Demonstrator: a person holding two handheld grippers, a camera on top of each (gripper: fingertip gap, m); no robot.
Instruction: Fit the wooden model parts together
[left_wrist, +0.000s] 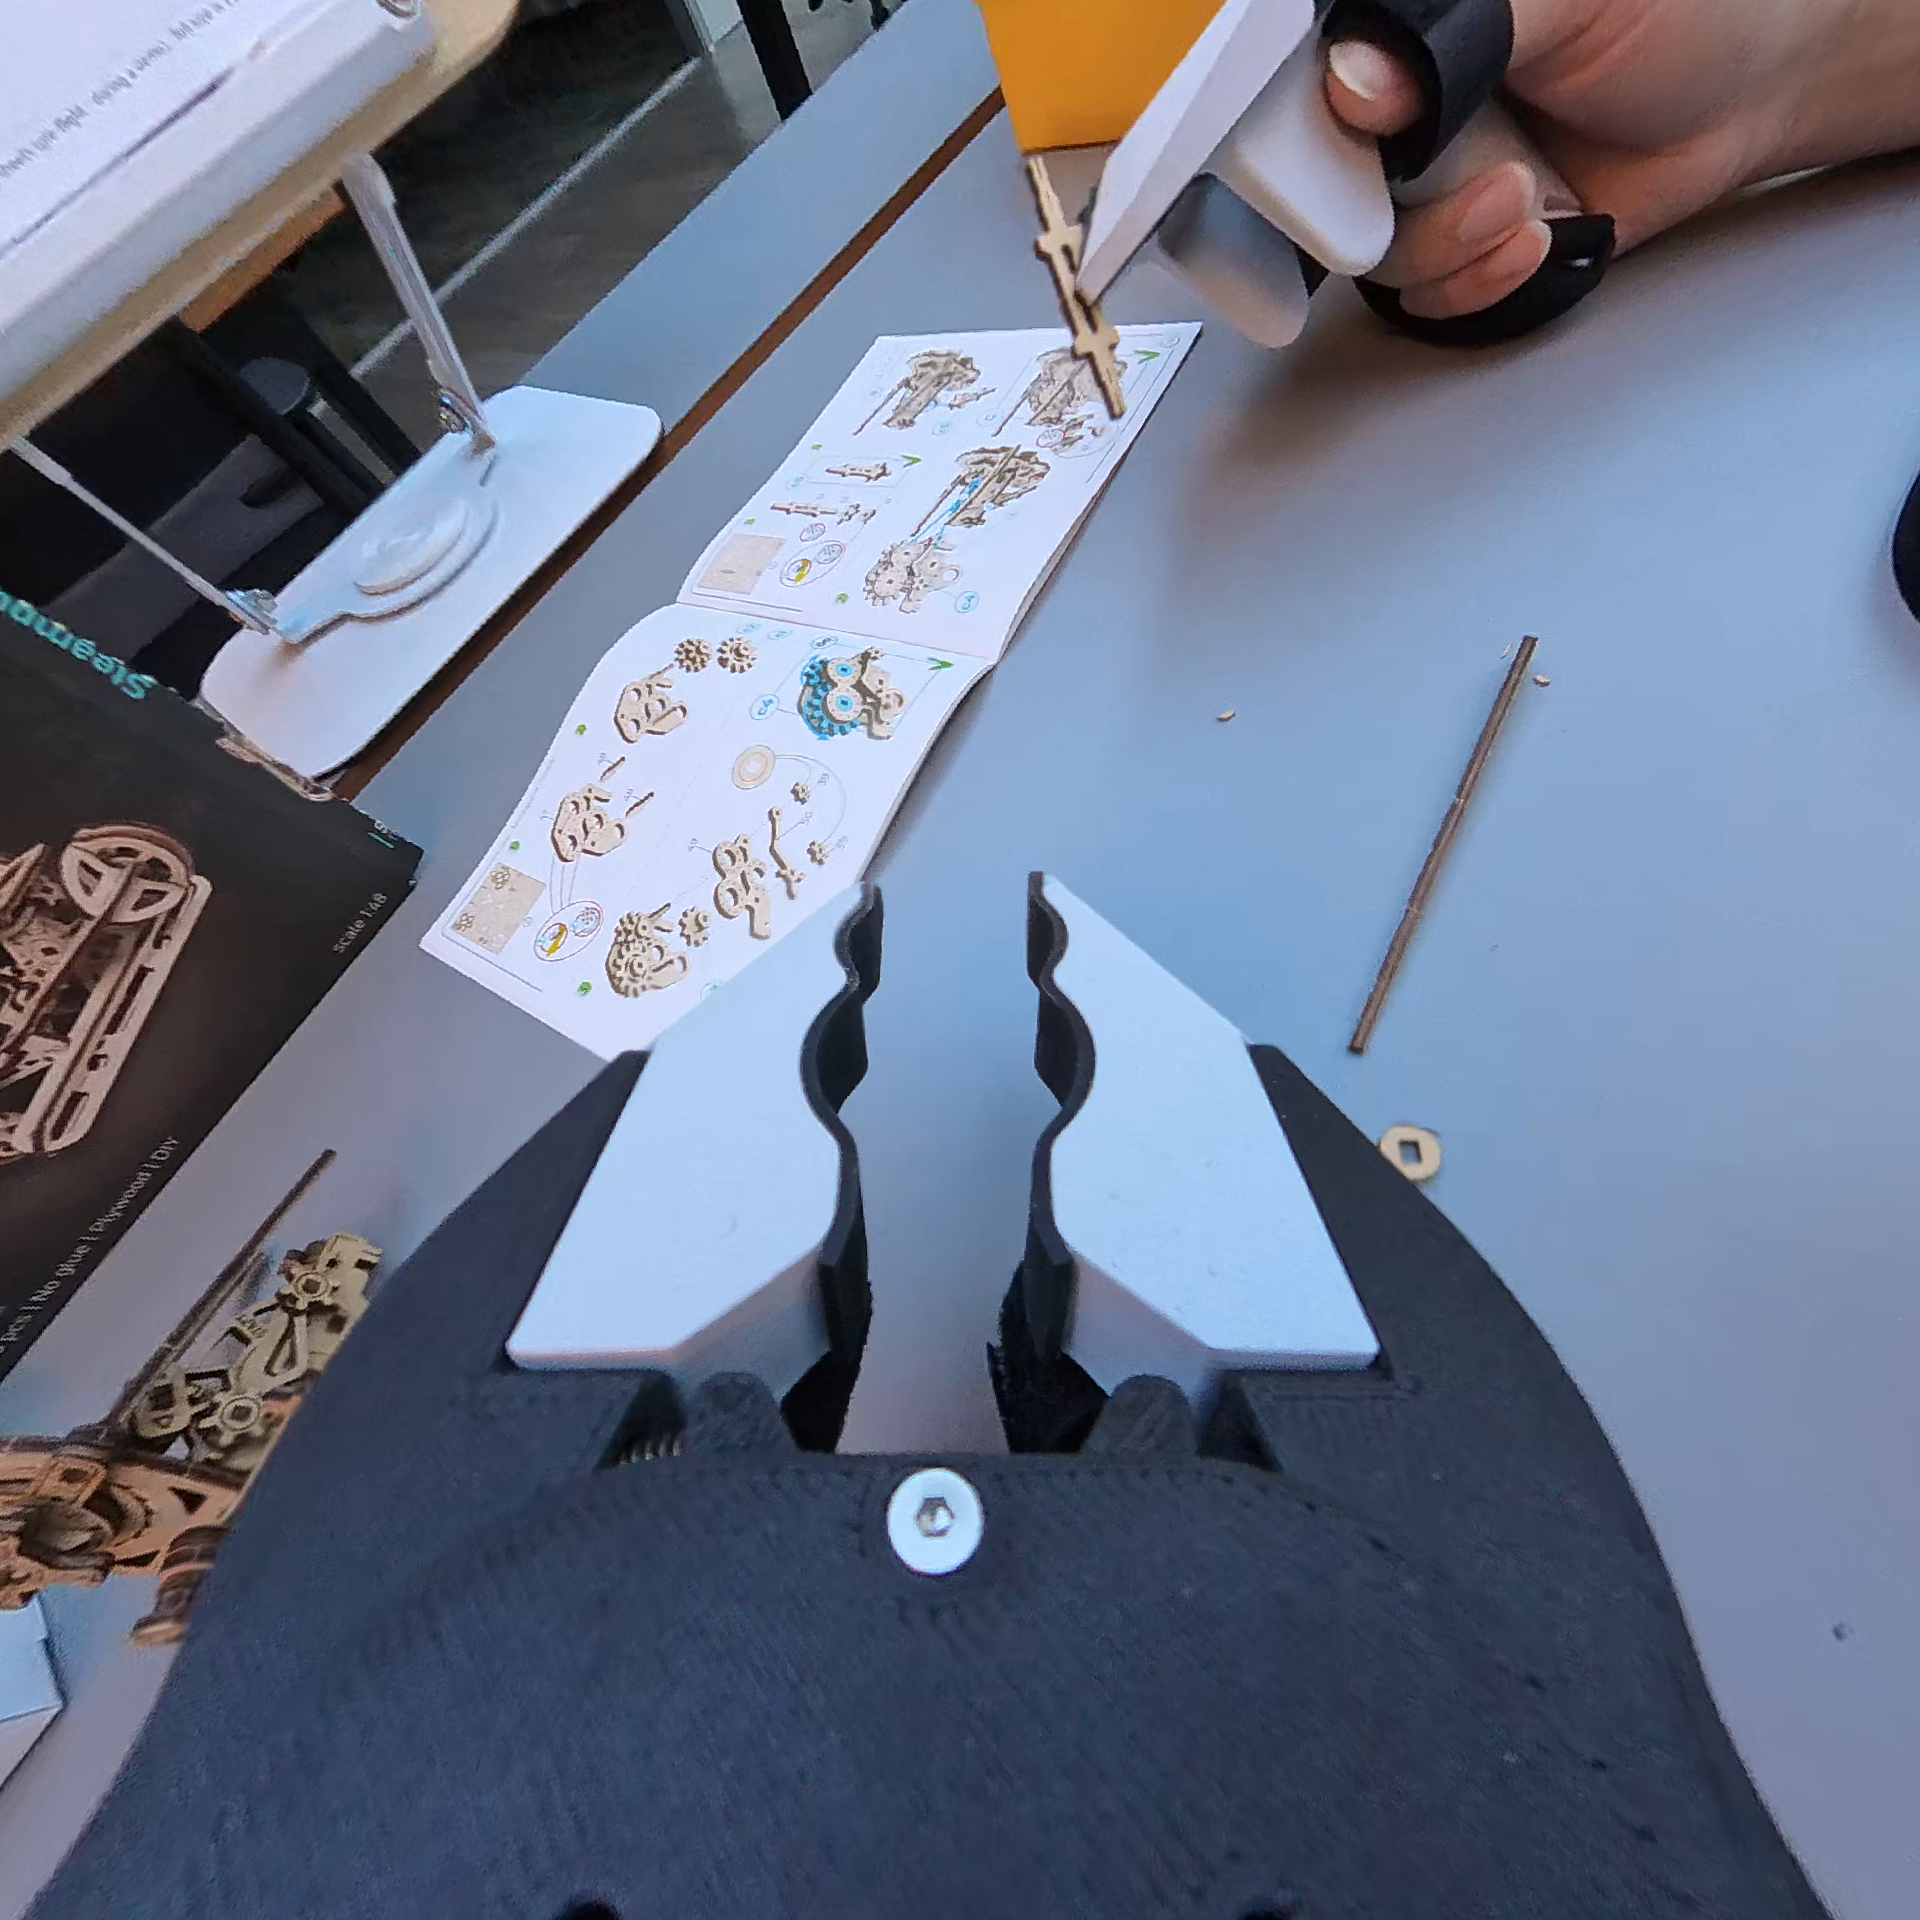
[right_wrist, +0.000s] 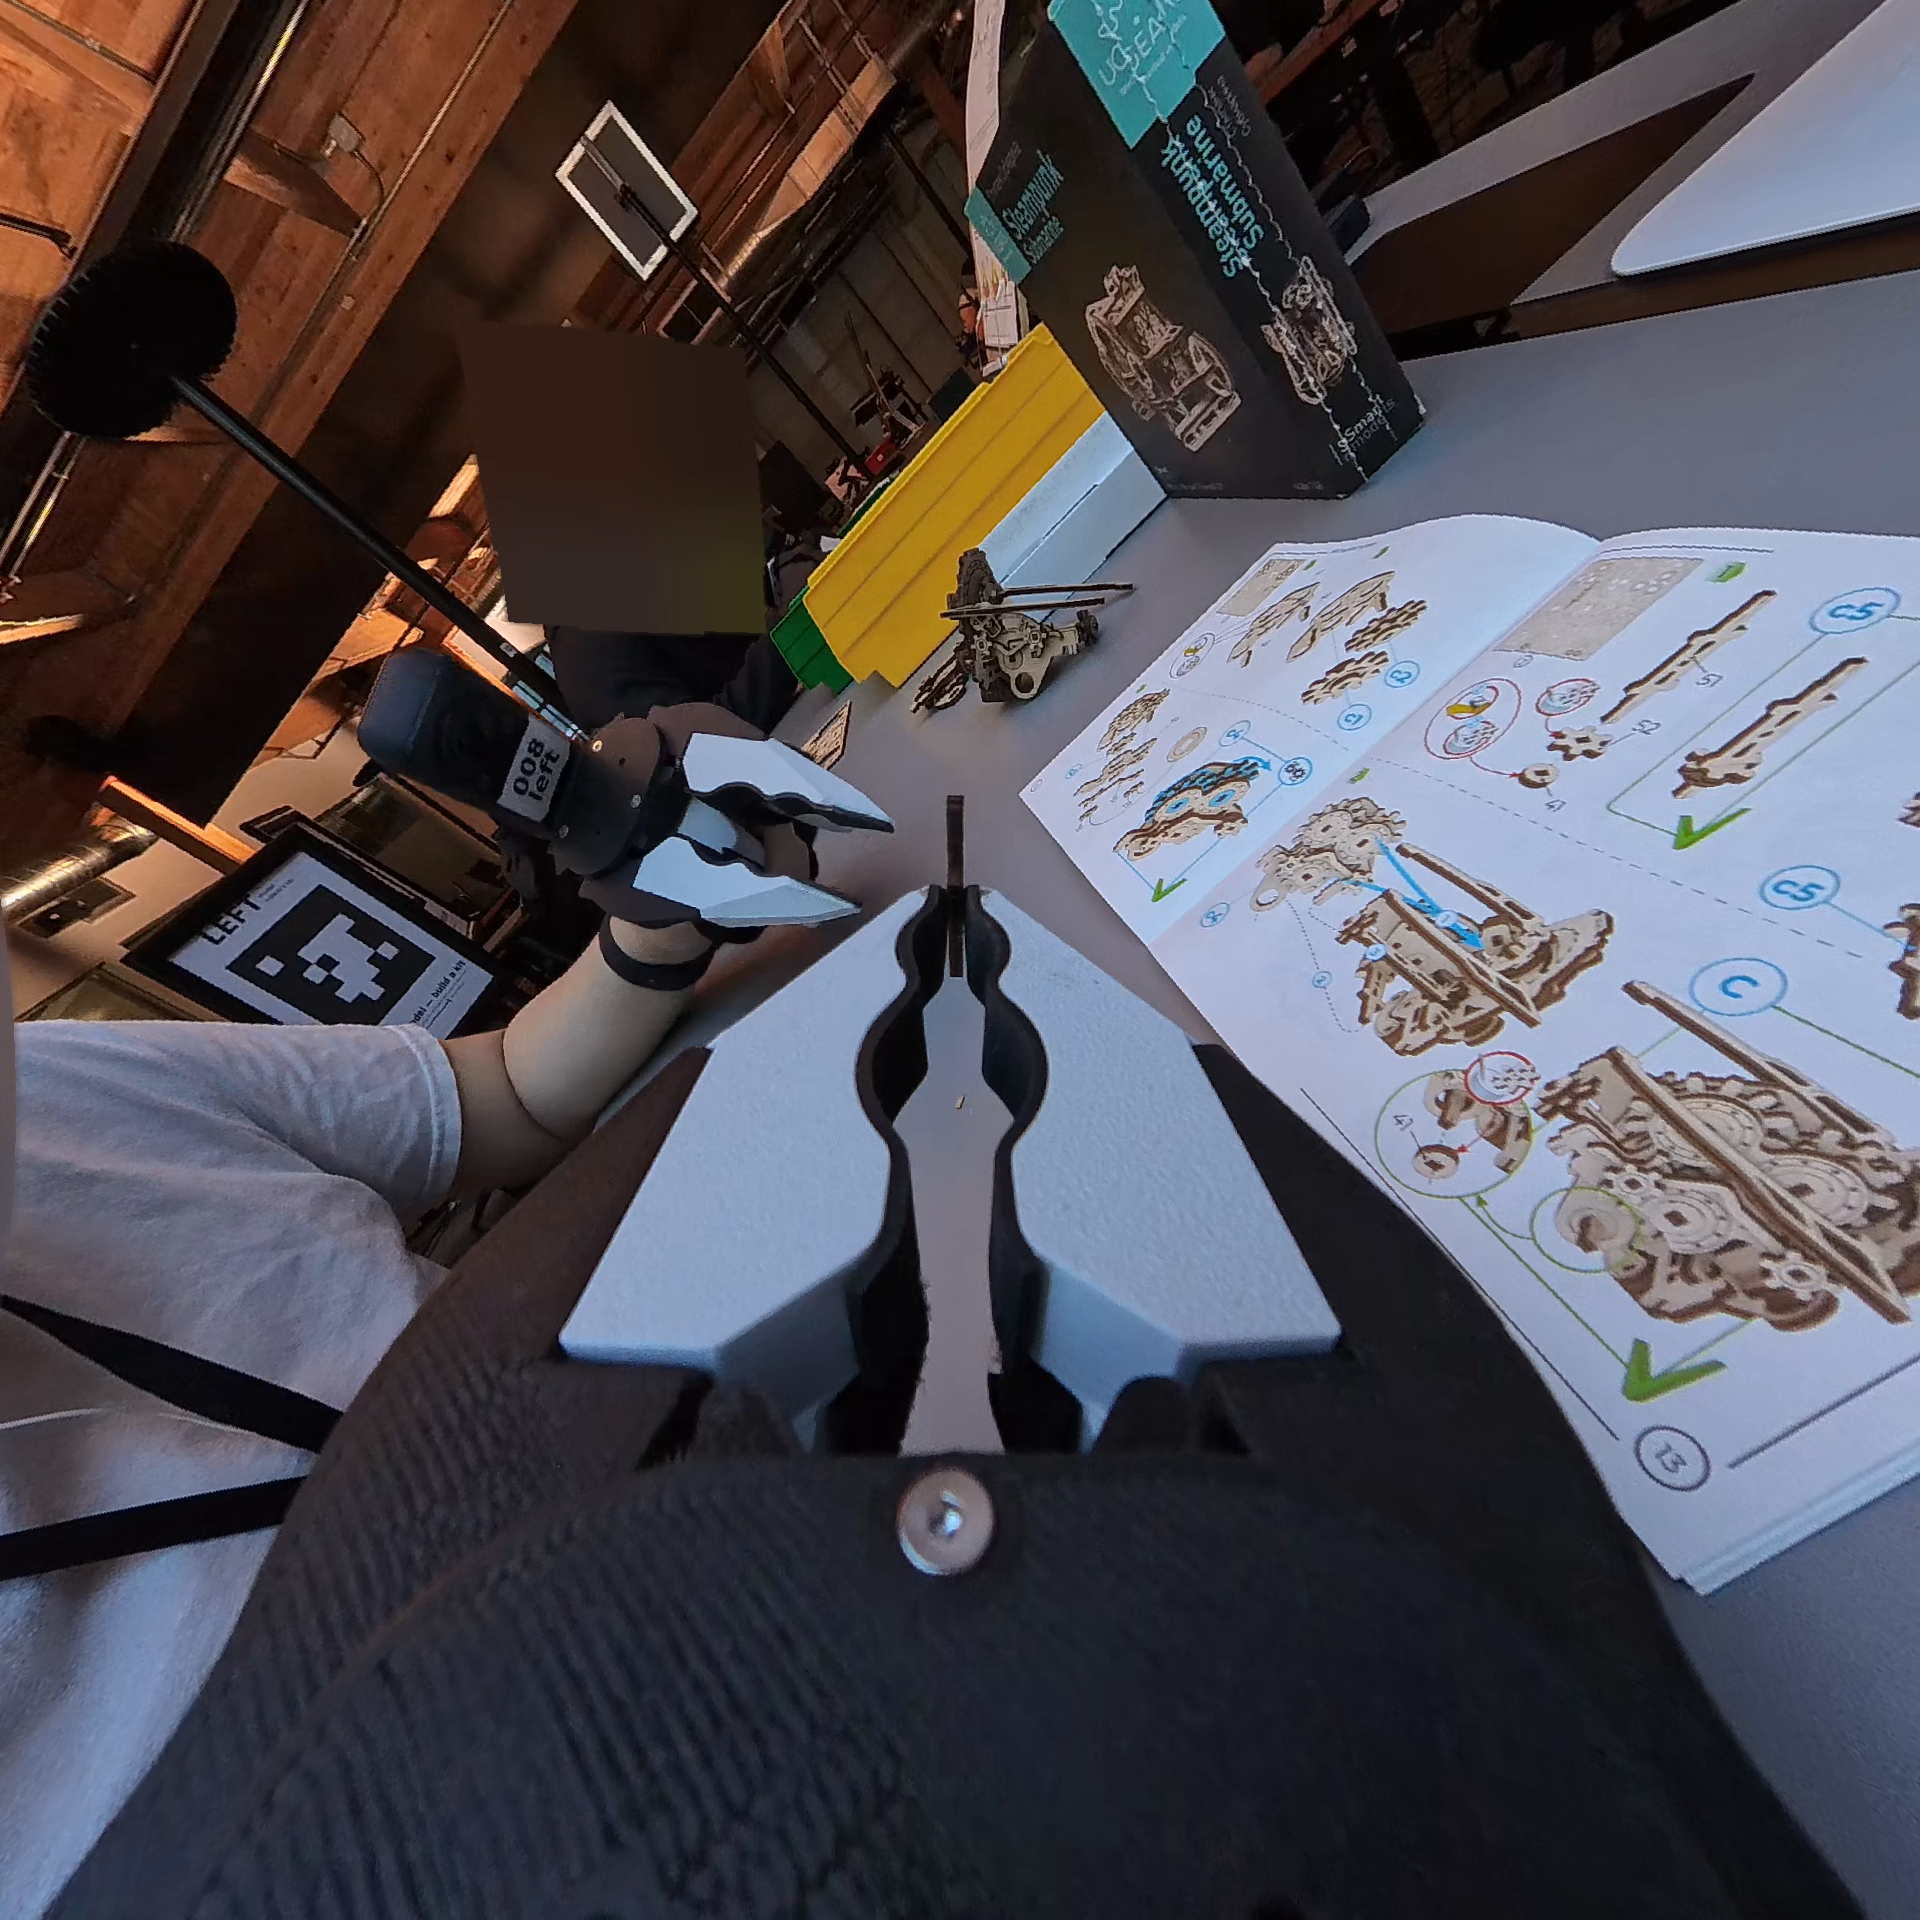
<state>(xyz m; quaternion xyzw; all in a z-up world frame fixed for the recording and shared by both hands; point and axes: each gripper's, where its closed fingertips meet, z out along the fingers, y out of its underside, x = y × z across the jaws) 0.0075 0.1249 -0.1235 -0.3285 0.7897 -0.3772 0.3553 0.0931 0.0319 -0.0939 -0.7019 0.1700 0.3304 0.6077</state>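
The right gripper (right_wrist: 951, 914) pinches a notched wooden stick (left_wrist: 1081, 291) upright at its tips above the table (left_wrist: 1558, 935), while the left gripper (left_wrist: 954, 914), open and empty, sits just beside it.

workshop | timber beams (right_wrist: 312, 156) | exposed ducts (right_wrist: 62, 883) | yellow bins (right_wrist: 935, 499)

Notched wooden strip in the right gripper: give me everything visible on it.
The notched wooden strip is a thin, flat, pale plywood-looking piece with small cross-shaped tabs along its length and dark cut edges. The right gripper is shut on its middle, holding it off the table, tilted over the instruction booklet. Both ends stick out free; in the right wrist view it shows edge-on.
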